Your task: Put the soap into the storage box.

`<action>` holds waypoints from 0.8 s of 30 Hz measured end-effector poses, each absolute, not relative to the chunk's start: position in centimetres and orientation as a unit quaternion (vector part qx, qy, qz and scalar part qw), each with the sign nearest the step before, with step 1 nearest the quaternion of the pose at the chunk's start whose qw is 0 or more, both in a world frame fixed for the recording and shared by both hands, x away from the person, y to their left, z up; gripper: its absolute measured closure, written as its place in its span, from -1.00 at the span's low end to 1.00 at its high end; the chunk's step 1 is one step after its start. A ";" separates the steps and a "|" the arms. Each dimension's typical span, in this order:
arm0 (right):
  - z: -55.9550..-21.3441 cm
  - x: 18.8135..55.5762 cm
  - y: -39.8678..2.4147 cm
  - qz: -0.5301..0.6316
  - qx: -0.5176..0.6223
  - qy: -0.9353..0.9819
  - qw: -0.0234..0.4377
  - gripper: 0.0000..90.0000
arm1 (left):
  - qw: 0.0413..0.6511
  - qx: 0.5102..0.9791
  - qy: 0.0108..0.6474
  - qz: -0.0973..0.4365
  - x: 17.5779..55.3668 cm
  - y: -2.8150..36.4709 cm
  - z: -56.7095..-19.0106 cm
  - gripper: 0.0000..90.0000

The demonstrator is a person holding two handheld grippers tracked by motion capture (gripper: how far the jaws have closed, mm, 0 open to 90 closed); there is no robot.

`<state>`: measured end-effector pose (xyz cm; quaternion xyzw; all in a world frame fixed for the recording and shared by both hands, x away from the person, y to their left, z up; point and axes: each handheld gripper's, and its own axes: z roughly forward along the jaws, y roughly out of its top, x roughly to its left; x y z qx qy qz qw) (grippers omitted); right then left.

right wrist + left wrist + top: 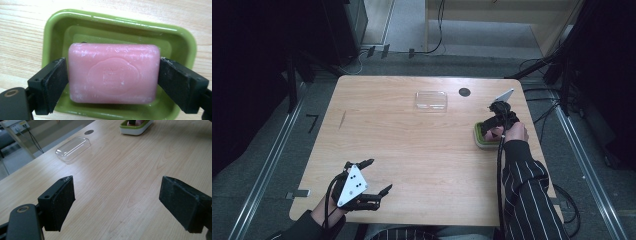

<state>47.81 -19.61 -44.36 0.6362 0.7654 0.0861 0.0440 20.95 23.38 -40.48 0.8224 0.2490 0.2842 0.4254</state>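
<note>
I see the pink soap bar (pixel 113 73) sitting in the green dish (pixel 52 30) near the table's (pixel 402 145) right edge. Right gripper (pixel 113 82) has both pads pressed against the bar's ends, clamped on it. Left gripper (pixel 117 202) sits near the front-left corner, jaws wide apart, holding nothing. Clear lid (pixel 431 100) lies near the far edge.

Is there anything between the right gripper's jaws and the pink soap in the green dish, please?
Nothing visible: the right gripper has one jaw against each end of the pink soap, over the green dish, with no object between.
</note>
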 end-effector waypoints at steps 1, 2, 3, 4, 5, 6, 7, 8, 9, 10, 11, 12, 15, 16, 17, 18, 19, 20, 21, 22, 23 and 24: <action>-44.2 47.7 -19.6 0.084 0.632 0.769 0.047 -0.75 | 0.426 0.822 0.249 0.284 21.0 23.4 -40.5 -0.69; -44.0 47.6 -19.4 0.082 0.629 0.772 0.050 -0.76 | 0.426 0.822 0.249 0.284 21.0 23.4 -40.5 -0.69; -44.0 47.6 -19.4 0.082 0.629 0.772 0.050 -0.76 | 0.426 0.822 0.249 0.284 21.0 23.4 -40.5 -0.69; -43.7 47.4 -19.3 0.079 0.625 0.775 0.051 -0.78 | 0.426 0.822 0.248 0.284 21.0 23.4 -40.5 -0.69; -43.6 47.3 -19.2 0.080 0.623 0.776 0.050 -0.80 | 0.426 0.822 0.248 0.284 21.0 23.4 -40.5 -0.69; -43.6 47.3 -19.2 0.080 0.623 0.776 0.050 -0.80 | 0.426 0.822 0.248 0.284 21.0 23.4 -40.5 -0.69; -43.4 47.1 -19.2 0.080 0.620 0.779 0.051 -0.81 | 0.425 0.823 0.248 0.284 21.0 23.4 -40.5 -0.69; -43.4 47.1 -19.2 0.080 0.620 0.779 0.051 -0.81 | 0.425 0.823 0.248 0.284 21.0 23.4 -40.5 -0.69; -43.2 47.0 -19.2 0.078 0.617 0.781 0.052 -0.82 | 0.426 0.823 0.248 0.284 21.0 23.4 -40.5 -0.69; -43.1 46.9 -19.1 0.081 0.617 0.781 0.053 -0.83 | 0.426 0.823 0.248 0.284 21.0 23.4 -40.5 -0.69; -42.9 46.8 -19.1 0.080 0.614 0.784 0.054 -0.84 | 0.425 0.823 0.249 0.284 21.0 23.4 -40.5 -0.69; -42.8 46.7 -19.1 0.079 0.614 0.784 0.054 -0.85 | 0.425 0.823 0.248 0.284 21.0 23.4 -40.5 -0.69; -42.4 46.2 -19.1 0.079 0.609 0.787 0.054 -0.87 | 0.425 0.824 0.247 0.283 21.0 23.3 -40.5 -0.69; -42.3 46.0 -19.1 0.078 0.608 0.788 0.054 -0.88 | 0.425 0.823 0.247 0.283 21.0 23.3 -40.4 -0.69; -42.2 45.8 -19.1 0.077 0.605 0.791 0.055 -0.88 | 0.425 0.823 0.248 0.284 21.0 23.3 -40.4 -0.69; -42.1 45.5 -19.1 0.075 0.602 0.793 0.055 -0.89 | 0.425 0.823 0.247 0.284 21.0 23.3 -40.4 -0.69; -41.9 45.1 -19.2 0.074 0.600 0.795 0.055 -0.90 | 0.425 0.824 0.245 0.284 21.1 23.3 -40.4 -0.69; -41.9 45.1 -19.2 0.074 0.600 0.795 0.055 -0.90 | 0.425 0.824 0.245 0.284 21.1 23.3 -40.4 -0.69; -41.8 44.9 -19.2 0.075 0.599 0.796 0.053 -0.90 | 0.425 0.824 0.245 0.284 21.1 23.3 -40.4 -0.69; -41.8 44.7 -19.3 0.074 0.595 0.799 0.052 -0.91 | 0.425 0.824 0.245 0.283 21.1 23.3 -40.4 -0.69; -41.6 44.5 -19.4 0.074 0.595 0.799 0.053 -0.92 | 0.426 0.824 0.245 0.283 21.1 23.3 -40.4 -0.69; -41.5 44.3 -19.5 0.076 0.593 0.800 0.052 -0.92 | 0.426 0.824 0.245 0.283 21.1 23.3 -40.4 -0.69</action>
